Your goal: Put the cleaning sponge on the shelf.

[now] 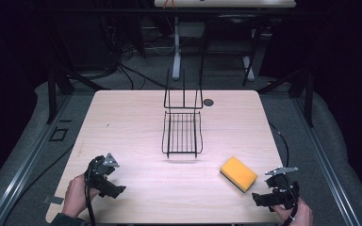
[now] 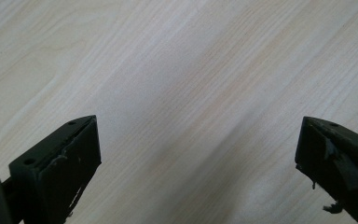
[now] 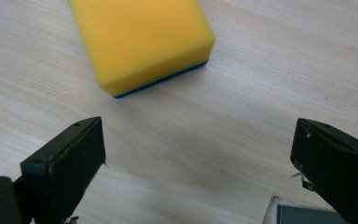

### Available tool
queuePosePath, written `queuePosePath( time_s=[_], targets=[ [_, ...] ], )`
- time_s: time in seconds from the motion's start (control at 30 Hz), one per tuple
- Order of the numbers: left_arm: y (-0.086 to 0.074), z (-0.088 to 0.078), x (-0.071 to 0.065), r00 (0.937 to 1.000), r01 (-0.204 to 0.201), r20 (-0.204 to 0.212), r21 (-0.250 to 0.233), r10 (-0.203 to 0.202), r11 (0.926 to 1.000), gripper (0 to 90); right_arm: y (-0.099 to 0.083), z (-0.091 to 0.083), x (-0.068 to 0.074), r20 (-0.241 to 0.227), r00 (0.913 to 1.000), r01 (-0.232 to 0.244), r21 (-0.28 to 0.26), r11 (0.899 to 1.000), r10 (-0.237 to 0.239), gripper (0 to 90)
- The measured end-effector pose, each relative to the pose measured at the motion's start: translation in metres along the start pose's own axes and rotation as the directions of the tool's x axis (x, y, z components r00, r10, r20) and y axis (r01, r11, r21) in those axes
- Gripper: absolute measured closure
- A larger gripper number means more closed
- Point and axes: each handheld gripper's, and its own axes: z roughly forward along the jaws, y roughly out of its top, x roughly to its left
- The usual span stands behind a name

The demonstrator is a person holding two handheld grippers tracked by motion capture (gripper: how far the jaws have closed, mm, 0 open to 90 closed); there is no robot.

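A yellow sponge [image 1: 238, 173] with a thin blue underside lies flat on the light wooden table [image 1: 136, 117], near the front right. My right gripper [image 1: 258, 199] is held low at the table's front right corner, just short of the sponge [image 3: 140, 42], its jaws wide open with bare wood between them. At the front left, my left gripper [image 1: 118, 190] rests in a hand close to the tabletop, jaws spread wide over plain wood [image 2: 196, 93] and holding nothing.
A black wire rack [image 1: 183, 125] with an upright back stands in the middle of the table. A small dark round disc [image 1: 209, 102] lies behind it to the right. Table legs and cables sit on the floor beyond the far edge.
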Motion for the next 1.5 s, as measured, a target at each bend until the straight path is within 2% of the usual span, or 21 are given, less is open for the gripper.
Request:
queuePosePath(
  time_s=[0.27,0.43,0.6,0.63,0.67,0.77,0.87,0.9,1.1,1.2,1.43,1.47,1.5],
  targets=[
    [0.003,0.002,-0.002,0.9998,-0.019,0.005,0.013,0.019,0.9997,0.2,0.003,0.003,0.003,-0.019,0.9992,0.034,0.005,0.999,-0.034,5.1],
    [0.004,0.003,-0.003,0.9995,-0.026,0.016,0.014,0.026,0.9996,0.2,0.012,0.007,0.008,-0.036,0.9935,0.108,0.011,0.994,-0.108,3.3],
    [0.004,0.004,-0.004,0.9994,-0.032,0.013,0.015,0.031,0.9994,0.2,0.020,0.012,0.017,-0.038,0.9783,0.204,0.010,0.979,-0.204,0.0],
    [0.004,0.003,-0.004,0.9994,-0.032,0.014,0.014,0.031,0.9994,0.2,0.020,0.012,0.017,-0.038,0.9783,0.204,0.010,0.979,-0.204,0.0],
    [0.004,0.004,-0.004,0.9995,-0.030,0.014,0.014,0.030,0.9994,0.2,0.026,0.014,0.021,-0.048,0.9673,0.250,0.012,0.968,-0.249,0.0],
    [0.004,0.003,-0.004,0.9994,-0.033,0.012,0.018,0.033,0.9993,0.2,0.032,0.017,0.025,-0.057,0.9570,0.285,0.009,0.958,-0.284,0.0],
    [0.004,0.003,-0.005,0.9995,-0.032,0.009,0.016,0.031,0.9994,0.2,0.037,0.019,0.026,-0.055,0.9521,0.302,0.016,0.953,-0.301,0.0],
    [0.004,0.002,-0.005,0.9995,-0.030,0.012,0.013,0.030,0.9995,0.2,0.042,0.023,0.026,-0.057,0.9467,0.319,0.025,0.947,-0.317,0.0],
    [0.004,0.003,-0.005,0.9994,-0.033,0.012,0.019,0.033,0.9993,0.2,0.053,0.029,0.022,-0.078,0.9439,0.324,0.026,0.946,-0.321,0.0],
    [0.004,0.004,-0.004,0.9992,-0.035,0.017,0.026,0.035,0.9991,0.2,0.058,0.037,0.018,-0.110,0.9418,0.324,0.047,0.945,-0.318,0.0],
    [0.003,0.002,-0.004,0.9994,-0.033,0.012,0.020,0.033,0.9993,0.2,0.058,0.041,0.017,-0.136,0.9426,0.316,0.071,0.946,-0.305,1.5],
    [0.003,0.002,-0.005,0.9993,-0.034,0.015,0.021,0.033,0.9992,0.2,0.058,0.041,0.016,-0.139,0.9452,0.306,0.063,0.950,-0.295,13.4],
    [0.003,0.002,-0.005,0.9994,-0.034,0.013,0.021,0.033,0.9992,0.2,0.058,0.041,0.016,-0.144,0.9448,0.305,0.063,0.950,-0.294,18.8]
  ],
)
